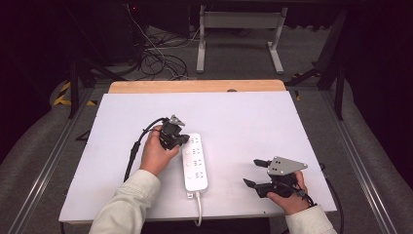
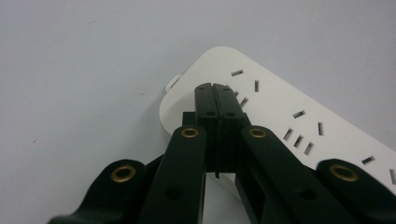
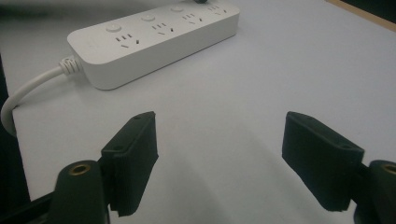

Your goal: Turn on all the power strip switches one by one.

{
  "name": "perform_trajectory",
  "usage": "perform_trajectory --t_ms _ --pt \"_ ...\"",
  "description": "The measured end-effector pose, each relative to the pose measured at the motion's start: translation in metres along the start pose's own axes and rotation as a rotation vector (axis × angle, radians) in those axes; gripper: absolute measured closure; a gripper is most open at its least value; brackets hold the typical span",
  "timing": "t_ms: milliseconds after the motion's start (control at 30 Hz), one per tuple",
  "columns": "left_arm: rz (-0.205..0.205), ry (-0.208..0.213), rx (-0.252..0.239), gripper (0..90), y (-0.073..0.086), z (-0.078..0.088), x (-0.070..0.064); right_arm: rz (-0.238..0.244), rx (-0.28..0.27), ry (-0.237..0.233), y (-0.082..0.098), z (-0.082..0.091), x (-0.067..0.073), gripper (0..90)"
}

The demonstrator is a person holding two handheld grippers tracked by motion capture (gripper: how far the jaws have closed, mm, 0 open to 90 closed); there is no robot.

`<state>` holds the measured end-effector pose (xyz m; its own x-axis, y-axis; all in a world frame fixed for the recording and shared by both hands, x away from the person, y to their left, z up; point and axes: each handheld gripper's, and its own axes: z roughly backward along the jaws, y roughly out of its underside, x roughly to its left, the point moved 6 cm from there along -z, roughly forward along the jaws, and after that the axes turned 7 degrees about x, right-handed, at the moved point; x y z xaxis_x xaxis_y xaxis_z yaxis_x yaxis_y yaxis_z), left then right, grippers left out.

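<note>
A white table top [image 1: 243,117] fills the scene, with a white power strip [image 1: 195,163] lying lengthwise near its front edge, cable trailing off that edge. The left gripper [image 1: 184,140] has its jaws pressed together, tips over the strip's far end and holding nothing. The right gripper [image 1: 252,172] rests well apart to the strip's right, jaws spread wide and empty

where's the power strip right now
In the high view the white power strip lies lengthwise near the table's front middle, cord toward the person, the shut left gripper over its far end.
</note>
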<state>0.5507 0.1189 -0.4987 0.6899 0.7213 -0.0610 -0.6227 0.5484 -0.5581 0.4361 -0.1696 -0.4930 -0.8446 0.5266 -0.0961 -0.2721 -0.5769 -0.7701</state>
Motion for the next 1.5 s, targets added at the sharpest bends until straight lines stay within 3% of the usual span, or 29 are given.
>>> perform_trajectory --t_ms 467,500,567,600,767,800,833,867,933,1000,1067,1200,1233,1300,1400,1500 --pt "-0.009 -0.015 0.013 90.0 0.0 -0.001 -0.001 -0.003 0.003 0.001 0.001 -0.001 -0.001 27.3" --pt "-0.001 0.001 0.013 90.0 0.0 0.0 0.0 -0.006 0.004 0.001 0.001 0.0 0.0 27.3" --pt "-0.013 -0.009 0.006 90.0 0.0 0.006 0.0 -0.006 0.002 0.002 0.001 0.0 -0.001 27.3" --pt "-0.015 -0.019 -0.011 90.0 -0.001 0.01 -0.001 -0.007 0.0 0.004 0.001 0.0 -0.001 27.3" --pt "-0.008 0.028 -0.115 90.0 -0.008 0.04 -0.013 -0.008 0.002 0.004 0.001 -0.001 -0.003 27.3" --pt "-0.012 0.017 -0.13 89.8 -0.008 0.046 -0.013 -0.008 0.001 0.006 0.001 -0.001 -0.002 27.3" --pt "-0.011 0.008 -0.149 87.3 -0.007 0.05 -0.014 -0.006 0.001 0.008 0.001 -0.001 -0.002 27.3" --pt "-0.019 -0.011 -0.17 71.9 -0.007 0.055 -0.013 -0.008 -0.002 0.009 0.001 0.0 -0.002 27.3" --pt "-0.023 -0.018 -0.179 66.9 -0.006 0.06 -0.014 -0.01 -0.003 0.01 0.001 0.0 -0.002 27.3" --pt "-0.034 -0.029 -0.196 69.6 -0.001 0.07 -0.014 -0.013 -0.006 0.014 0.0 0.001 -0.003 27.3" --pt "-0.056 -0.022 -0.257 60.2 0.006 0.086 -0.017 -0.01 -0.009 0.017 0.0 0.001 -0.003 27.3" --pt "-0.059 0.0 -0.291 47.4 0.016 0.098 -0.021 -0.017 -0.015 0.016 0.0 0.003 -0.003 27.1" --pt "-0.067 0.002 -0.304 46.4 0.02 0.101 -0.022 -0.018 -0.016 0.016 0.0 0.003 -0.003 27.0" --pt "-0.09 -0.035 -0.324 45.0 0.027 0.106 -0.02 -0.018 -0.018 0.015 0.0 0.003 -0.003 27.0" --pt "-0.092 -0.015 -0.352 42.6 0.039 0.111 -0.02 -0.022 -0.017 0.013 0.0 0.003 -0.003 26.8" --pt "-0.102 -0.025 -0.394 37.2 0.051 0.116 -0.02 -0.023 -0.027 0.011 -0.001 0.004 -0.003 26.6"
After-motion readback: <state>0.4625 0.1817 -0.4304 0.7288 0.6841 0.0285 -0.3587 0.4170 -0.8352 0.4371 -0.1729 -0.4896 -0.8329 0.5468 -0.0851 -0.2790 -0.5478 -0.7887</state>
